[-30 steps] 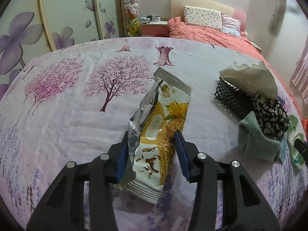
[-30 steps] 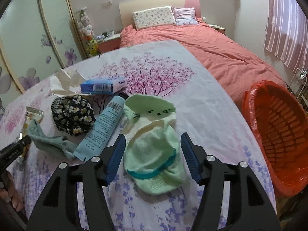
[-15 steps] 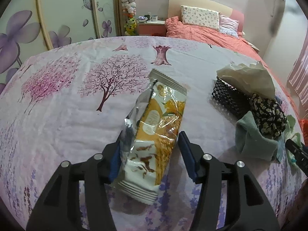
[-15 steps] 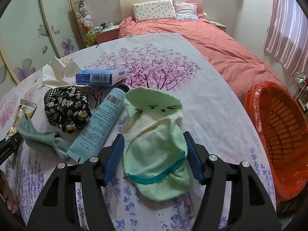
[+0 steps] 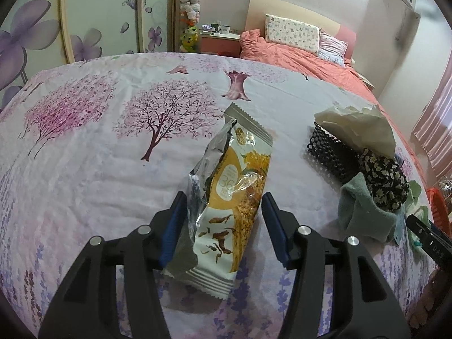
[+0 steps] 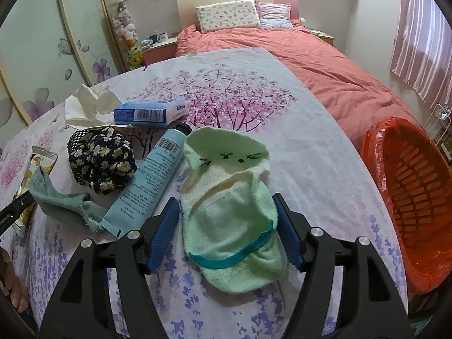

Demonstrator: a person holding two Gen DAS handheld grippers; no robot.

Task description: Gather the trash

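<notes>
- The left gripper (image 5: 224, 220) stands spread, its two blue pads flanking one torn yellow-and-white foil snack wrapper (image 5: 228, 197) lying on the tree-printed bedsheet (image 5: 84, 169); pad contact cannot be told.
- The right gripper (image 6: 227, 227) is likewise parted around one pale green sock (image 6: 228, 212).
- Beside that sock: one light blue tube (image 6: 149, 180), one dark daisy-print cloth bundle (image 6: 100, 159), one teal sock (image 6: 62, 202), one blue tissue pack (image 6: 151, 113), one crumpled white tissue (image 6: 90, 104).
- One orange plastic basket (image 6: 406, 197) sits off the bed's right edge.
</notes>
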